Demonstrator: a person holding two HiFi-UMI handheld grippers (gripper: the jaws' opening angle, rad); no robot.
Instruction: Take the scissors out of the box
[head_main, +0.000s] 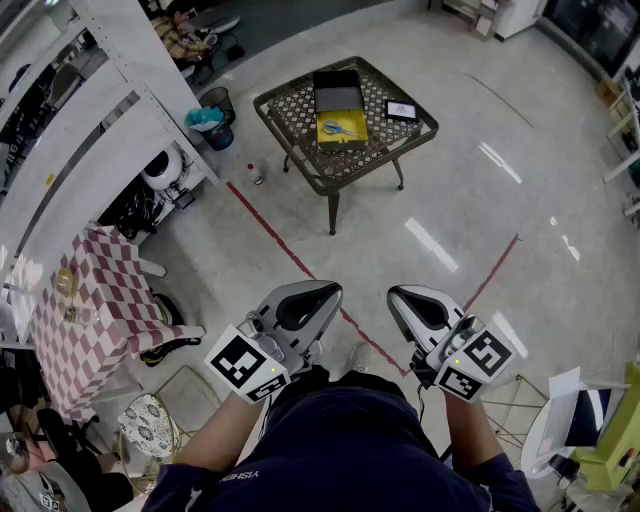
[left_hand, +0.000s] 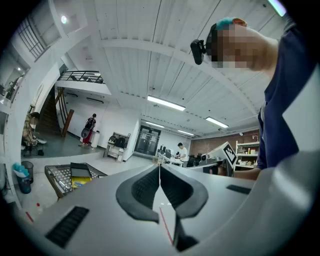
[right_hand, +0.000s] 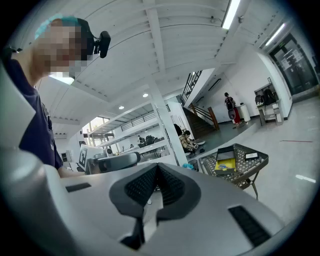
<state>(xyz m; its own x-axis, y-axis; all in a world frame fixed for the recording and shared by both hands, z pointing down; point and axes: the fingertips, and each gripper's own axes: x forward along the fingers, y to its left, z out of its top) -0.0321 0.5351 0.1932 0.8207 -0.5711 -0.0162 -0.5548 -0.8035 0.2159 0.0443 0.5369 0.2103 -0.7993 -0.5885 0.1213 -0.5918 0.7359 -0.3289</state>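
Observation:
The scissors (head_main: 343, 128), with blue handles, lie in the yellow bottom of an open black box (head_main: 339, 112) on a brown mesh table (head_main: 300, 110) far ahead of me across the floor. The box (left_hand: 80, 174) also shows small at the left of the left gripper view, and the box (right_hand: 226, 161) on the table (right_hand: 250, 167) at the right of the right gripper view. My left gripper (head_main: 327, 291) (left_hand: 159, 172) and right gripper (head_main: 399, 296) (right_hand: 157, 171) are held side by side close to my body. Both are shut with nothing between their pads.
A small black item (head_main: 401, 110) lies on the table beside the box. A red tape line (head_main: 270, 232) crosses the glossy floor. A bin (head_main: 213, 124) and a bottle (head_main: 256, 174) stand left of the table. A checkered-cloth table (head_main: 85, 310) and white shelving (head_main: 110, 110) are at my left.

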